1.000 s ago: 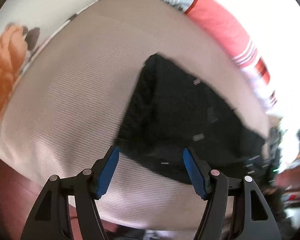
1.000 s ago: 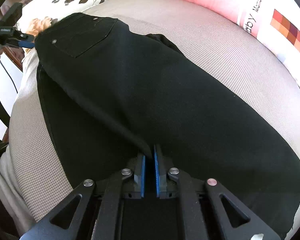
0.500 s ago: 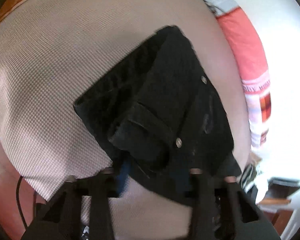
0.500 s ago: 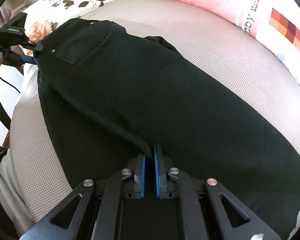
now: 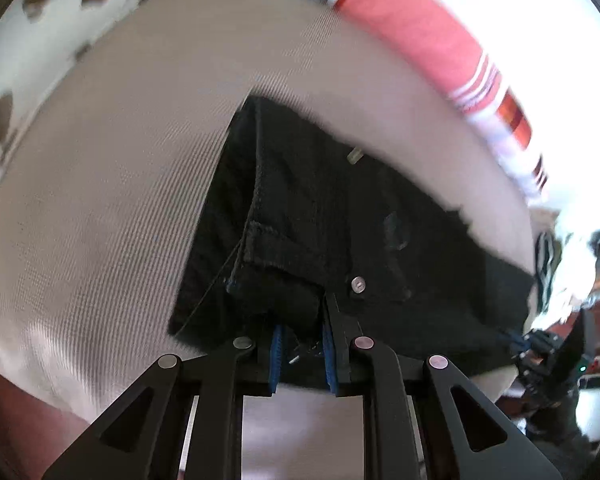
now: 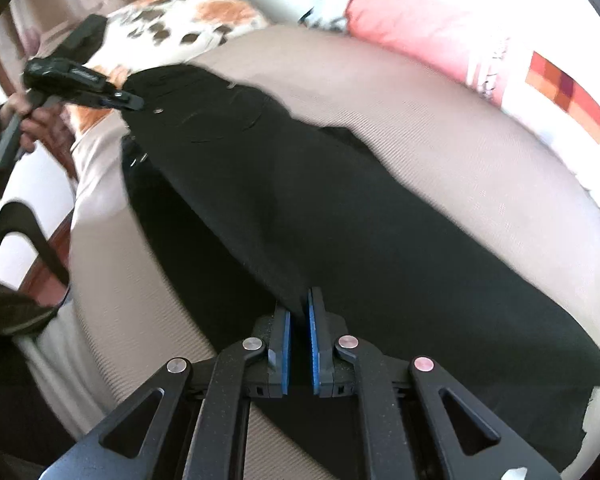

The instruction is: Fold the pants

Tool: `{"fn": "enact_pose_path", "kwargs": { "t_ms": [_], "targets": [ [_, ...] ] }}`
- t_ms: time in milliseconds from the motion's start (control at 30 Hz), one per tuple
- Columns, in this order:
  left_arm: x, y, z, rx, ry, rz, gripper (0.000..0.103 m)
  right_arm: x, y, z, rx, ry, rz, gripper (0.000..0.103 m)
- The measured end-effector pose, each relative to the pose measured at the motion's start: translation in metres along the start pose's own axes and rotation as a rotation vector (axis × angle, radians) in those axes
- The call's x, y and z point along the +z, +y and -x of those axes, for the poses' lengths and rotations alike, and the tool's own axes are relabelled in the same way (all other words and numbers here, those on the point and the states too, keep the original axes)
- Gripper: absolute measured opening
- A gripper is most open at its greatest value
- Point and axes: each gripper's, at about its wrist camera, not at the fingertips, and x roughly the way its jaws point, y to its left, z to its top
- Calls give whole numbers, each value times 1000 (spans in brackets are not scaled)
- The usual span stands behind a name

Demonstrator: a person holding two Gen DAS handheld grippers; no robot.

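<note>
The black pants (image 6: 340,216) lie stretched on a beige bed (image 6: 440,128), their long axis running from the right claw (image 6: 299,336) at the near end away and to its left, up to the left claw (image 6: 132,102) at the far end; the waist end, with a rear pocket and small metal rivets, points toward the left claw, and the leg end toward the right claw; the right claw is clamped on a raised fold of the black cloth, its blue pads (image 6: 286,344) nearly together with fabric pinched between them; from that pinch a taut ridge of cloth runs straight ahead and leftward, with a lower layer of the pants lying flat on the bed to the left of the ridge and a broad panel spreading to the right; in the left wrist view the left claw (image 5: 302,354) is closed on the waistband corner of the pants (image 5: 340,240), thick bunched denim filling the gap between its blue pads (image 5: 277,356); a rivet (image 5: 358,284) sits just ahead and right of it, and the garment extends ahead and to its right toward the other claw at the far right edge; a pink pillow (image 6: 412,36) and a floral pillow (image 6: 188,20) lie beyond the pants, well apart from both claws.
</note>
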Motion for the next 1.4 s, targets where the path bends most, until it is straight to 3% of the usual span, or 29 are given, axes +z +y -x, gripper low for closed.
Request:
{"fn": "enact_pose_path", "kwargs": {
  "t_ms": [67, 200, 400, 500, 567, 667, 833, 933, 1000, 1067, 1133, 1267, 1400],
  "targets": [
    [-4, 9, -11, 4, 34, 9, 18, -7, 9, -13, 19, 44, 15, 7],
    [-7, 12, -10, -31, 27, 25, 18, -22, 22, -38, 45, 118, 20, 7],
    [-18, 6, -13, 48, 31, -40, 22, -22, 16, -44, 72, 135, -23, 7],
    [-19, 3, -11, 61, 19, -15, 24, -22, 10, -47, 94, 131, -58, 7],
    [-23, 5, -5, 48, 15, 24, 29, -23, 9, -47, 98, 127, -65, 7],
    [-28, 3, 5, 60, 25, 30, 46, -24, 9, -46, 94, 119, -67, 8],
    [-43, -5, 35, 146, -38, -24, 47, -27, 12, -36, 88, 113, -78, 8],
    [-51, -26, 51, 197, -152, -120, 47, -32, 18, -36, 67, 115, -33, 8],
    [-62, -59, 56, 205, -242, -247, 47, -31, 14, -43, 84, 125, -65, 8],
    [-72, -95, 52, 186, -276, -376, 47, -27, 10, -44, 103, 133, -99, 9],
    [-84, -125, 43, 152, -277, -492, 47, -25, 7, -43, 108, 135, -118, 9],
    [-111, -185, 4, 56, -202, -732, 47, -25, -1, -40, 149, 127, -195, 15],
    [-132, -226, -40, 51, -134, -849, 47, -30, -10, -35, 177, 96, -263, 22]
  ]
}}
